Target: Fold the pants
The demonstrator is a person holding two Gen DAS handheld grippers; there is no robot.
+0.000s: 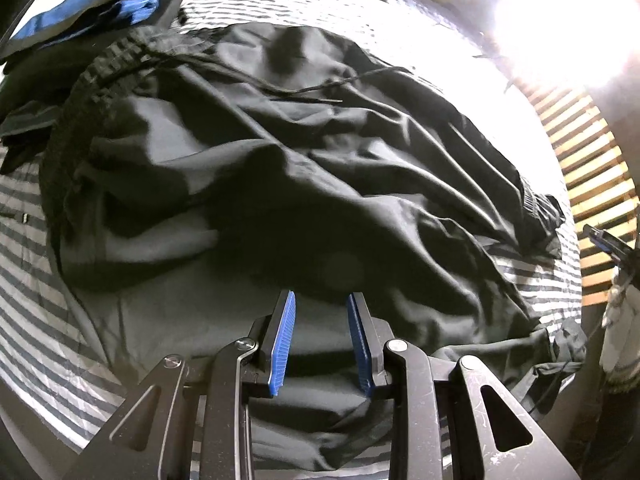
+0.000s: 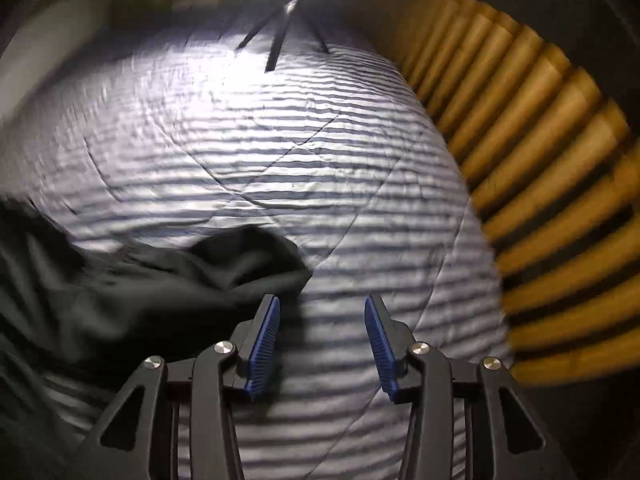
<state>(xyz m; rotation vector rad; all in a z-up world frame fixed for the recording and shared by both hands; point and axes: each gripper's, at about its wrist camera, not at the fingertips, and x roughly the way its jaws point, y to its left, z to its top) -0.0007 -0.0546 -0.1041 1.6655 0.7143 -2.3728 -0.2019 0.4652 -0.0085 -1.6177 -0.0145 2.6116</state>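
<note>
Black pants (image 1: pixel 280 168) lie crumpled across a striped quilt (image 1: pixel 36 292), waistband and drawstring at the upper left, leg cuffs at the right. My left gripper (image 1: pixel 322 300) hovers open just over the near edge of the pants, blue pads apart with only cloth below them. In the right wrist view my right gripper (image 2: pixel 322 304) is open above the bare quilt (image 2: pixel 320 152). A black end of the pants (image 2: pixel 180 276) lies just left of its left finger, apart from the pads. The other gripper (image 1: pixel 608 240) shows at the far right edge of the left wrist view.
A blue and black garment pile (image 1: pixel 100 4) sits at the quilt's far left corner. A yellow slatted surface (image 2: pixel 560 208) runs along the bed's right side. Strong glare (image 1: pixel 560 20) washes out the far right corner.
</note>
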